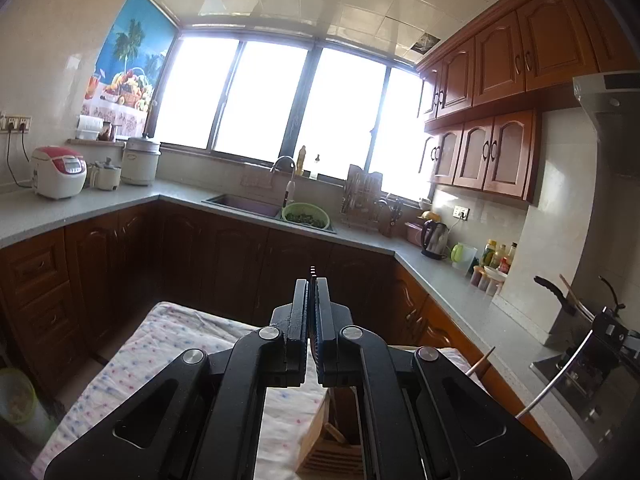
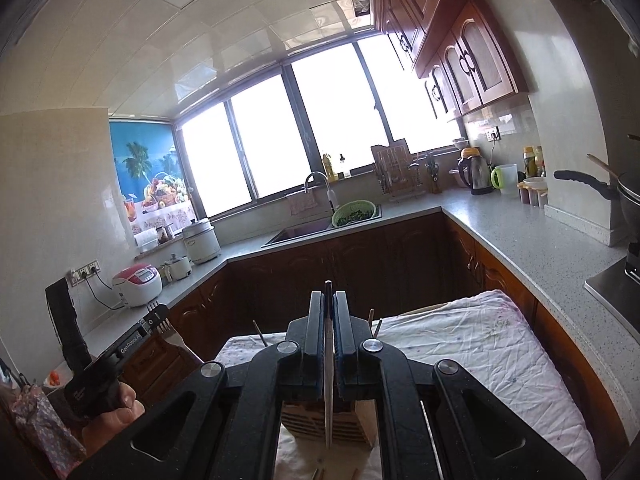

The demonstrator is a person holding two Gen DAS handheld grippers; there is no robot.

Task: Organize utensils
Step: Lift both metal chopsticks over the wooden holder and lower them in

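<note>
Two grippers (image 1: 312,280) (image 2: 329,294), one wooden holder (image 2: 332,420), one kettle (image 1: 435,236).

Thin metal utensil (image 2: 329,364) standing upright on edge, pinched between the closed black pads, its dark tip poking just above them, slatted wooden holder (image 2: 332,424) below it on the spotted cloth, two slim sticks (image 2: 260,333) rising behind the holder
</note>
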